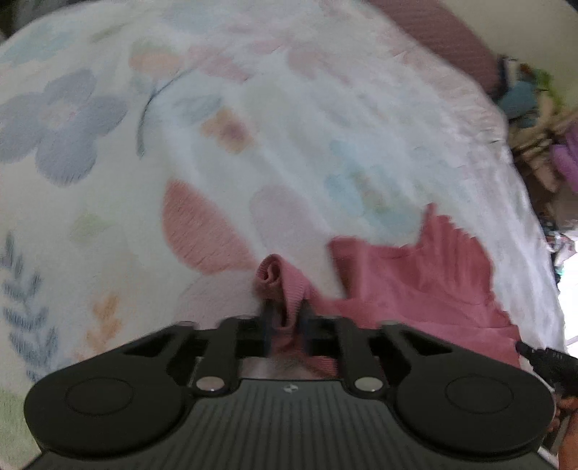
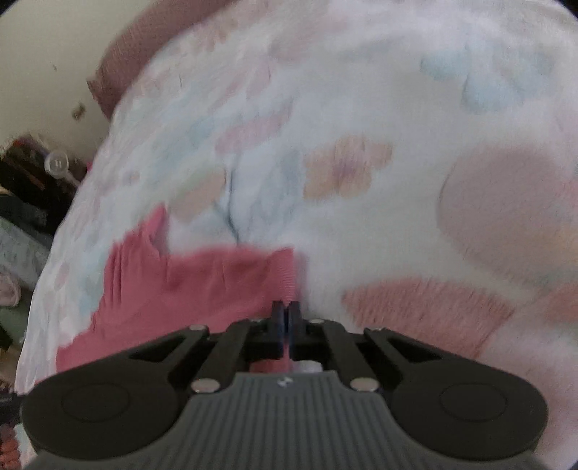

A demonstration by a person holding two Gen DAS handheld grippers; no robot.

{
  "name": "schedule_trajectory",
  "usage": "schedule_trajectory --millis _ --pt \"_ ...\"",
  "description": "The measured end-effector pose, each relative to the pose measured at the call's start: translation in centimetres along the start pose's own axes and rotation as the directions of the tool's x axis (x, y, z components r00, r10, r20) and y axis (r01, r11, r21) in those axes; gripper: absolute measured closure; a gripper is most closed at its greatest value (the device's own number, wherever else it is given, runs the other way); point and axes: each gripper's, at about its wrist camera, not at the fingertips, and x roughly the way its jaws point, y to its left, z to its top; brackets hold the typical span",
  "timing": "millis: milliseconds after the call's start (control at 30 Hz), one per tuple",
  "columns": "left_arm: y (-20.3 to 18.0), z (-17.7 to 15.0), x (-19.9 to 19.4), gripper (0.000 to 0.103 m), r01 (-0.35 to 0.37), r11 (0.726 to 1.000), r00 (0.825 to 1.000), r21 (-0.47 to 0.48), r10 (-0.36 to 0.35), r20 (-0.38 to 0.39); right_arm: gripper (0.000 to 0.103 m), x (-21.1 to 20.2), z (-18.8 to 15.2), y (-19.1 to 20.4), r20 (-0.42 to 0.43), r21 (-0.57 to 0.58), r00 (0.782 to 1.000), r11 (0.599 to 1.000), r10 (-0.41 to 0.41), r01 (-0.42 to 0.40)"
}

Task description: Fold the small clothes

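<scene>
We are pinching a pink garment with both grippers — left gripper clamping a bunched edge, right gripper closed on another edge. It is lying on the floral bed, still unfolded — folding is barely starting.

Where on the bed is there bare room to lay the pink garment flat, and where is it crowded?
Free: the floral bedspread ahead of the pink garment, up to the mauve pillow, and the flowered stretch on its other side. Crowded: the bed's edge beside the clutter, and around both tongs, left and right, each shut on the garment.
</scene>
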Motion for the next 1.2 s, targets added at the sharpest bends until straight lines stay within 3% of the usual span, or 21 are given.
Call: schedule_trajectory --millis 100,167,300,333,400,433,467,500,567,633,700,733,767,800,900,1000,1067,1100,1133,1167,1200 --pt "-1.1 0.1 -1.4 0.095 0.062 0.997 0.994 0.053 -0.067 0.087 0.103 -0.9 0.5 -1.3 0.035 0.036 0.999 0.999 -0.014 0.013" --pt "-1.3 0.1 -0.1 0.095 -0.011 0.997 0.998 0.074 0.006 0.066 0.103 0.0 0.1 -2.1 0.003 0.039 0.998 0.998 -0.056 0.056" --pt "-0.6 0.1 1.7 0.087 -0.031 0.999 0.999 0.037 0.031 -0.01 0.103 0.7 -0.2 -2.0 -0.027 0.054 0.999 0.998 -0.023 0.024" --pt "-0.6 0.0 1.6 0.083 -0.037 0.999 0.999 0.038 0.037 -0.009 0.099 0.5 0.0 -1.6 -0.022 0.042 1.0 0.999 -0.022 0.023" --pt "-0.6 0.1 1.2 0.057 -0.036 0.998 0.999 0.046 0.036 -0.014 0.089 -0.1 0.5 -1.0 -0.002 0.018 1.0 1.0 -0.02 0.02" --pt "-0.3 0.1 1.0 0.05 -0.03 0.999 0.999 0.041 0.03 -0.009 0.076 -0.4 0.9 -0.8 0.013 0.014 1.0 1.0 -0.013 0.012" --pt "-0.1 0.2 0.8 0.037 -0.026 0.999 1.0 0.03 0.026 0.005 0.074 -0.7 1.2 -0.6 0.027 0.011 1.0 1.0 -0.004 0.004" --pt "0.2 0.6 0.5 0.031 -0.025 1.0 0.999 0.014 0.024 0.028 0.074 -0.8 1.6 -0.3 0.035 0.005 0.999 1.0 0.0 0.0" --pt "0.8 1.3 0.9 0.03 -0.031 0.999 0.999 -0.033 0.032 0.043 0.074 -0.4 2.4 0.4 0.042 -0.014 0.999 1.0 -0.01 0.011" --pt "1.4 1.9 2.1 0.032 -0.02 0.996 1.0 -0.083 0.02 0.003 0.074 0.7 2.8 0.6 0.024 -0.02 0.998 0.999 -0.049 0.05" --pt "1.4 2.0 3.1 0.046 -0.028 0.996 1.0 -0.088 0.027 -0.014 0.099 1.8 2.8 0.4 -0.007 -0.001 0.998 0.998 -0.057 0.057" --pt "1.2 2.0 3.4 0.054 -0.024 0.996 1.0 -0.083 0.024 -0.01 0.103 1.9 2.6 0.4 -0.013 0.001 0.999 0.999 -0.047 0.047" --pt "1.1 2.0 3.4 0.081 -0.013 0.997 1.0 -0.076 0.013 0.001 0.103 1.9 2.5 0.5 -0.003 -0.005 0.999 0.999 -0.041 0.041" --pt "1.1 2.0 3.2 0.095 0.018 0.997 1.0 -0.069 -0.017 0.021 0.103 1.5 2.4 0.7 0.033 -0.02 0.998 0.998 -0.05 0.051" --pt "0.3 2.2 1.6 0.095 0.037 0.999 0.989 -0.032 -0.032 0.142 0.103 0.7 2.8 -0.3 0.094 0.03 0.993 0.997 -0.076 0.073" --pt "-0.2 2.5 2.7 0.094 -0.056 0.998 0.996 0.002 0.056 0.063 0.103 1.3 2.7 -0.4 0.051 0.008 0.996 0.997 -0.077 0.077" --pt "0.1 2.3 3.1 0.08 -0.077 0.997 0.997 -0.011 0.077 0.024 0.101 1.4 2.6 0.1 0.039 -0.015 0.996 0.997 -0.076 0.077" --pt "0.4 2.1 2.8 0.066 -0.069 0.997 0.997 -0.035 0.07 0.04 0.099 1.0 2.4 0.3 0.045 -0.018 0.997 0.997 -0.069 0.07" --pt "1.0 1.9 2.4 0.056 -0.038 0.996 0.997 -0.081 0.043 0.062 0.099 0.6 2.2 0.5 0.059 -0.023 0.996 0.998 -0.061 0.062" --pt "1.6 1.5 1.9 0.036 -0.004 0.992 0.996 -0.128 0.015 0.083 0.095 -0.1 1.9 0.8 0.074 -0.041 0.996 0.998 -0.047 0.05" --pt "2.2 1.1 1.4 0.033 0.04 0.984 0.994 -0.172 -0.022 0.105 0.092 -0.6 1.7 1.1 0.081 -0.059 0.996 0.997 -0.04 0.045"
